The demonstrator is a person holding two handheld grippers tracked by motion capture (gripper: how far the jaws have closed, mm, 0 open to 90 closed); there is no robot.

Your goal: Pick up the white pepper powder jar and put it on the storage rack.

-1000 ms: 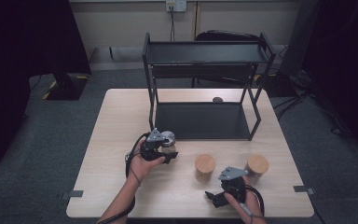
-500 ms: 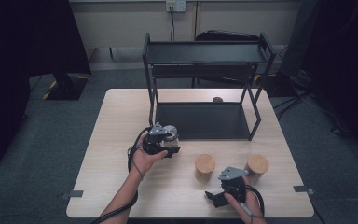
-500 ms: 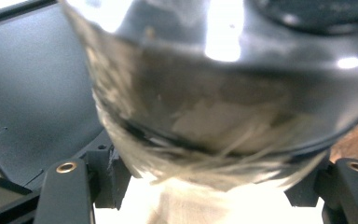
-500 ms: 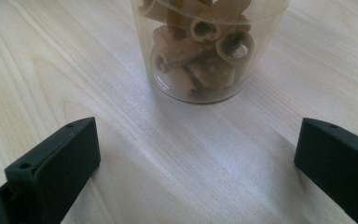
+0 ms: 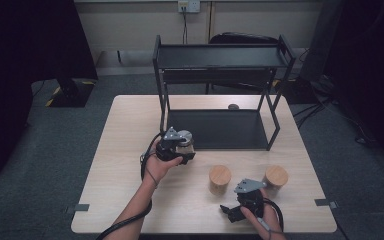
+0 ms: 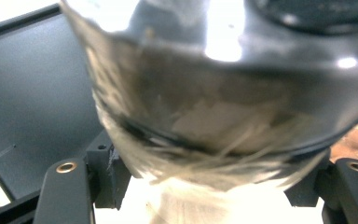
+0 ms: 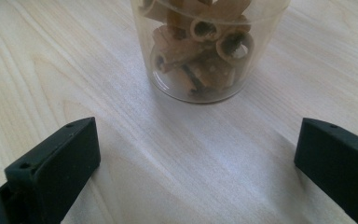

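My left gripper [image 5: 179, 148] is shut on a clear jar [image 5: 185, 139] and holds it above the table, at the front left corner of the black rack [image 5: 220, 56]. In the left gripper view the jar [image 6: 223, 116] looms close between the jaws, with pale contents at its bottom. My right gripper [image 5: 231, 211] rests near the table's front edge, open with nothing in it. In the right gripper view its jaws stand wide apart around bare wood [image 7: 196, 154], and a clear jar of tube-shaped pieces [image 7: 209, 46] stands a short way ahead.
Two jars with wooden lids stand on the table, one [image 5: 220, 179] at the middle front, the other [image 5: 276, 176] to its right. The rack has a dark lower tray [image 5: 225, 130] and an upper shelf. A small dark disc [image 5: 233, 106] lies behind the tray.
My left gripper has edged a little up and right with the jar, closer to the rack's lower tray. The right gripper has stayed put.
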